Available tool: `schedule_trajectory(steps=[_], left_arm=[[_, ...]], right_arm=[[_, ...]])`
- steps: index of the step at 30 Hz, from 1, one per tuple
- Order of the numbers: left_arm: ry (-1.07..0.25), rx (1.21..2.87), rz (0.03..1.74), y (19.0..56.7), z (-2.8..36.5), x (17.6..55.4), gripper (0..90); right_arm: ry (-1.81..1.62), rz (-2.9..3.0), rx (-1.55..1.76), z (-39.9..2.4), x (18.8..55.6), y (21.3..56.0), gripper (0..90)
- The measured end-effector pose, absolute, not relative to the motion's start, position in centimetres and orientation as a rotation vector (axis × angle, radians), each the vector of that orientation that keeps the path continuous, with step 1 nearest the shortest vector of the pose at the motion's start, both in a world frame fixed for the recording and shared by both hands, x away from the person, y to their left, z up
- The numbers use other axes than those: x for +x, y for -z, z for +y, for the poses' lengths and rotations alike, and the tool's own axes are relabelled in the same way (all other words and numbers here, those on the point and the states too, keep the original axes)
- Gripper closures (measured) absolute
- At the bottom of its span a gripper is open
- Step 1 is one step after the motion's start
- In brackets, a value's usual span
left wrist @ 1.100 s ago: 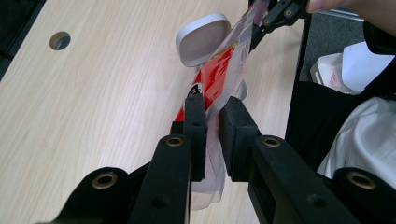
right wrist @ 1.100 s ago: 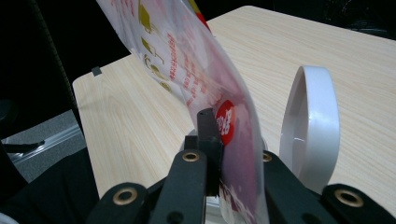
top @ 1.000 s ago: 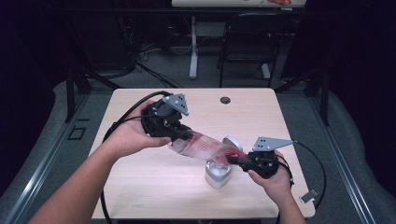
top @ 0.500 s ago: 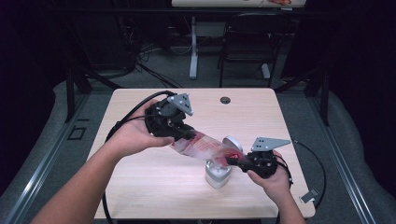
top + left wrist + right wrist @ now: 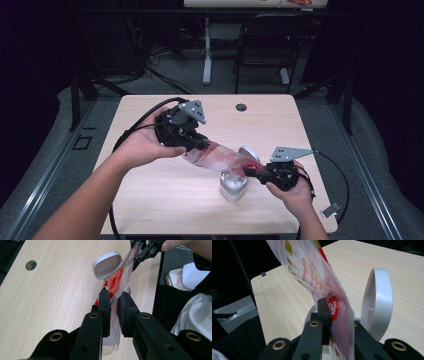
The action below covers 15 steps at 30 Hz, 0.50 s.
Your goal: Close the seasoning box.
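Note:
A red-and-white printed plastic pouch (image 5: 220, 157) stretches in the air between my two grippers, above the table. My left gripper (image 5: 200, 145) is shut on its upper left end; in the left gripper view the pouch (image 5: 120, 282) runs out from between the pads of that gripper (image 5: 113, 312). My right gripper (image 5: 248, 171) is shut on the lower right end, seen close in the right gripper view as the pouch (image 5: 317, 272) pinched in that gripper (image 5: 337, 312). Under this end stands a small white jar (image 5: 233, 186) with its round lid (image 5: 248, 152) flipped up.
The light wooden table (image 5: 150, 200) has a cable hole (image 5: 241, 107) near its far edge. Black cables (image 5: 135, 130) trail off the left side. A small grey tag (image 5: 331, 210) lies at the front right corner. A chair and a desk leg stand beyond the table.

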<state>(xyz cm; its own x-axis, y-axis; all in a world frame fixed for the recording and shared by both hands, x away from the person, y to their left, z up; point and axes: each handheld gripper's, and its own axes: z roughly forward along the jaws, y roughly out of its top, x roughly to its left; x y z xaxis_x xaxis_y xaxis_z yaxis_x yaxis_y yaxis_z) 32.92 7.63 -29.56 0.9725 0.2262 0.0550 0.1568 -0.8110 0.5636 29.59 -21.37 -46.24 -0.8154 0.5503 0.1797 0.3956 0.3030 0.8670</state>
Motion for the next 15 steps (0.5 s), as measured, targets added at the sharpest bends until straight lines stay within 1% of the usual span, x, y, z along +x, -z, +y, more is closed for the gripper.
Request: schedule_trajectory(steps=[15], left_arm=[[-0.164,2.53,0.29,29.4,8.7,32.7,81.7]], right_arm=[[-1.561,2.435,0.853,-20.6,29.6,46.1,89.2]])
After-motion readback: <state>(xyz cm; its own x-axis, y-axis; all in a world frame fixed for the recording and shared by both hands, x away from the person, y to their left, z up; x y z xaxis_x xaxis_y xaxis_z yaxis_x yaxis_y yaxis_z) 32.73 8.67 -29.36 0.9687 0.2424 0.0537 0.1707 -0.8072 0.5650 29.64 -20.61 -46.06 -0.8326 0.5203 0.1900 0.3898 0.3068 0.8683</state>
